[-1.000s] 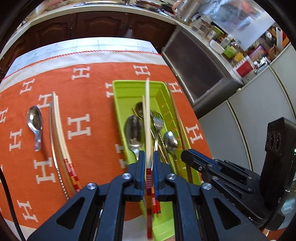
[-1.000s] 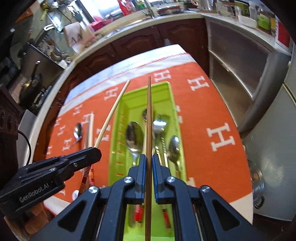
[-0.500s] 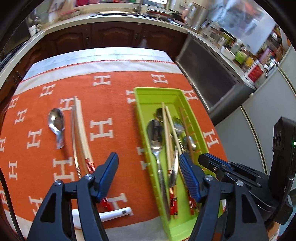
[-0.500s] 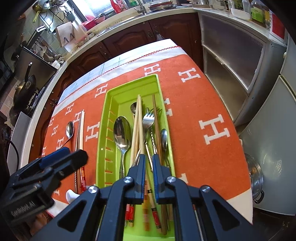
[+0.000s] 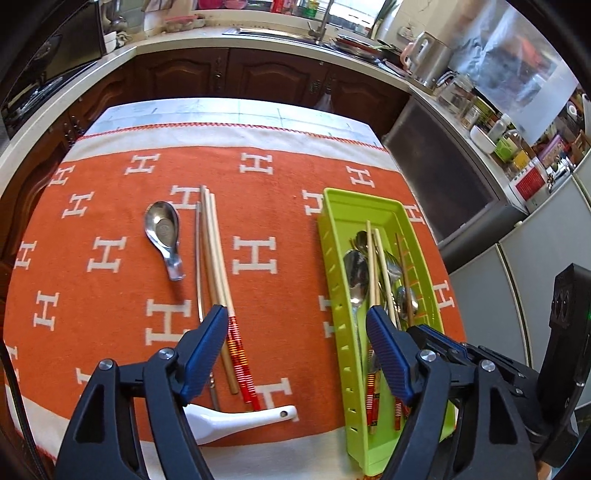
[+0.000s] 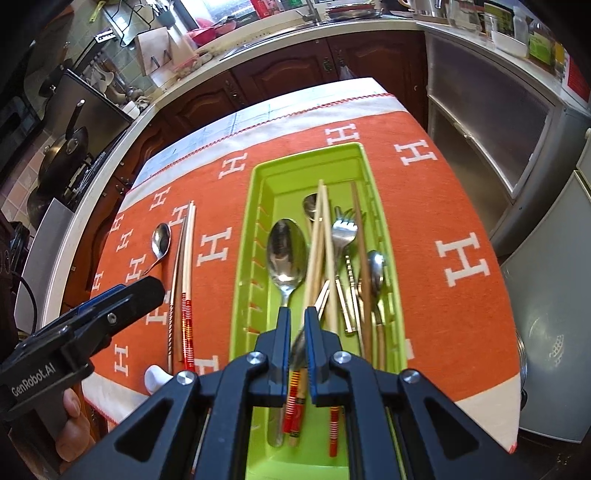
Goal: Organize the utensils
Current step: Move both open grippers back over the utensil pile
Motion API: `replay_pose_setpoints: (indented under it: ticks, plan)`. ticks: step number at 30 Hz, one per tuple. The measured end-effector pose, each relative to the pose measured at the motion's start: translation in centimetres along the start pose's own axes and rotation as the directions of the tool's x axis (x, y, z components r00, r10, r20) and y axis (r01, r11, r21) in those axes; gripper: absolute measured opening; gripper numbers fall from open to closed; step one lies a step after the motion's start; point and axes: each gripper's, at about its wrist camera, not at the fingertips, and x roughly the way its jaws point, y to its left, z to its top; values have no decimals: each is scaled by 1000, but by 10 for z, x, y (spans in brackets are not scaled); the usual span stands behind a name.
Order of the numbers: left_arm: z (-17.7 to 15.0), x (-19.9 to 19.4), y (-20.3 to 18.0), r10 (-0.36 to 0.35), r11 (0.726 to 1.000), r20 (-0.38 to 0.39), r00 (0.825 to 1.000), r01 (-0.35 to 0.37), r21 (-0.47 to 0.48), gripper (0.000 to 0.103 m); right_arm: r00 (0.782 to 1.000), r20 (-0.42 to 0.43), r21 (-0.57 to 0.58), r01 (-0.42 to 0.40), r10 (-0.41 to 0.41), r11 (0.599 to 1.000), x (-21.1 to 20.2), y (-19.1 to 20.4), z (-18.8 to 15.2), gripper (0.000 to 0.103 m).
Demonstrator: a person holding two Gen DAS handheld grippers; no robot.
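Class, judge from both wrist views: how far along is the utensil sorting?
Done: a large spoon, fork and several chopsticks lie in the green tray. In hand: nothing visible; the left gripper jaws have just been opening and stand empty, the right gripper jaws are nearly closed over the tray. Left: the metal spoon, red-ended chopsticks, a thin metal rod and the white spoon on the orange cloth.

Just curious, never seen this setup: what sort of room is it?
Likely a home kitchen: a sink tap on the counter, a pan at the stove, and wooden cabinets behind the table.
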Motion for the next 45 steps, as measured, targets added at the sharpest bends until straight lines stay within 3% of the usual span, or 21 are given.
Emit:
replay_pose_setpoints:
  ticks: [9,15,20,27,35,45]
  plan:
    - [1,-13,27,23,998,31,999,-22,-53,75,1000,-19,-53,5,-6,999,2,26,-1,7]
    - [1,-26,47,80,995,80,994,-75,-64,75,1000,-24,-111,1,-3,994,5,51,-2,7]
    - [-3,-37,69,146,987,119,982,-137,-79,76,999,-41,-167,-3,-3,986,14,74,1,7]
    - [-10,-44,97,262,964,160,952,-252,-81,76,998,-68,-216,-16,1,976,30,99,10,7]
    - [-13,-36,129,315,946,129,940,-299,-128,77,993,-119,-222,-41,15,974,57,113,19,7]
    - [-17,-4,152,313,938,29,949,-305,-163,78,983,-183,-203,-53,15,978,88,113,22,7]
